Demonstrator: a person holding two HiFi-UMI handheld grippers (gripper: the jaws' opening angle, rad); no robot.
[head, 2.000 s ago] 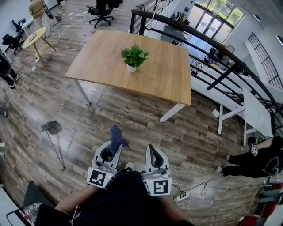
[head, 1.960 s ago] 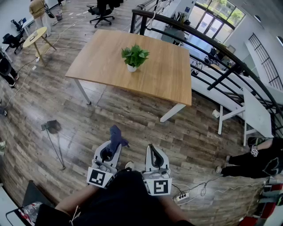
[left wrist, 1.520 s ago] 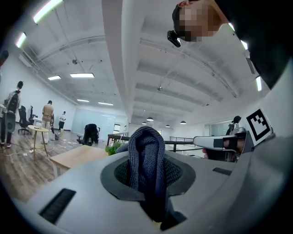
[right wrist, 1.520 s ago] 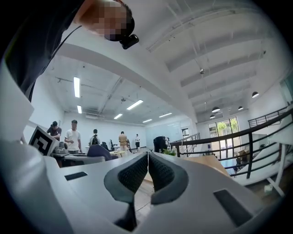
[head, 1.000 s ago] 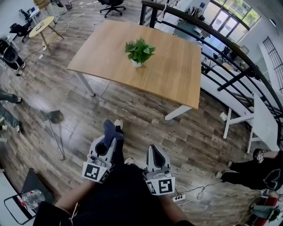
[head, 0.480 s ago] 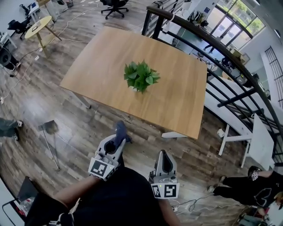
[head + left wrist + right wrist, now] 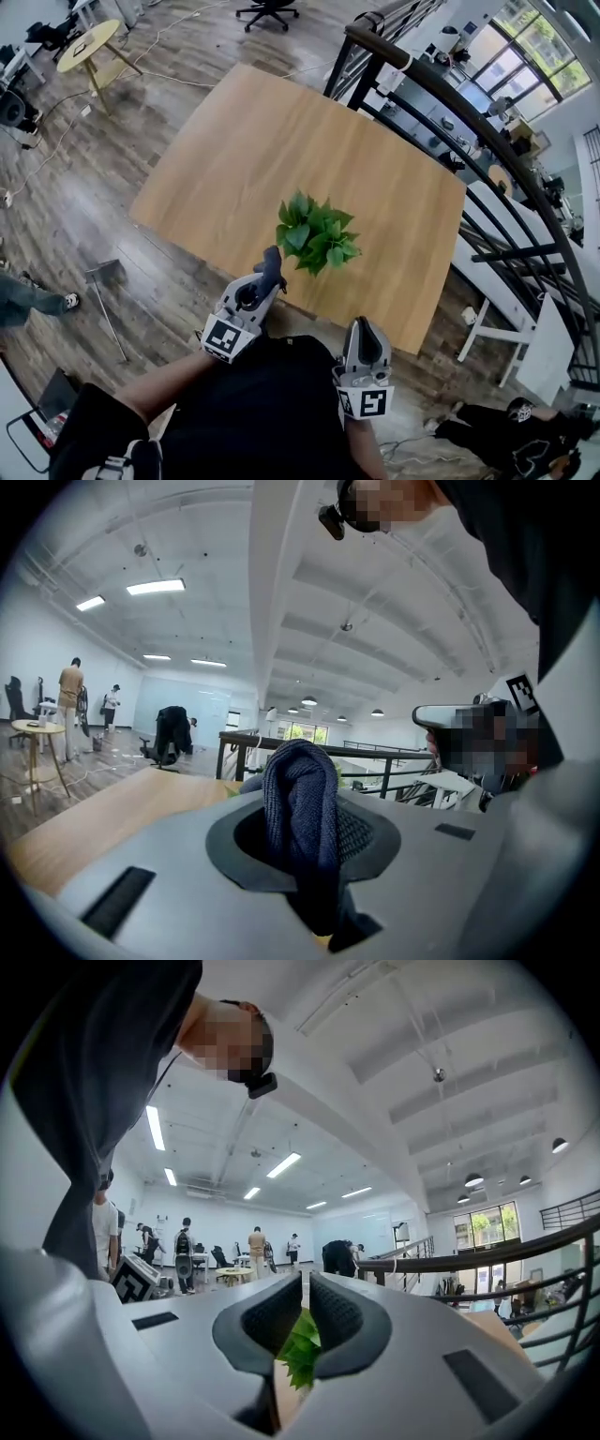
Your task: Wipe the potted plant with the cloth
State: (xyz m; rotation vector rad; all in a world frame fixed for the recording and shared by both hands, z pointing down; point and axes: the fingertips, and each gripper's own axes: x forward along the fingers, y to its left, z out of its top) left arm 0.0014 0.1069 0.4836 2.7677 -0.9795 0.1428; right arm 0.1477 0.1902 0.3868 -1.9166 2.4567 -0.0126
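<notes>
The dark blue knit cloth point(image 7: 300, 817) is sitting bunched and upright, pinched between the jaws of my left gripper point(image 7: 266, 279), with its folded end sticking out past them. The potted plant point(image 7: 317, 234), green and leafy, is standing upright on the wooden table point(image 7: 234, 141), toward its near edge, just beyond the cloth.

We hold the left gripper point(image 7: 254, 293) over the wooden tabletop's point(image 7: 253, 141) near edge, a dark blue cloth point(image 7: 273, 266) pinched in its fingers just beside the potted plant point(image 7: 317, 234). Our right gripper point(image 7: 364, 330) sits nearer us, fingers together.
</notes>
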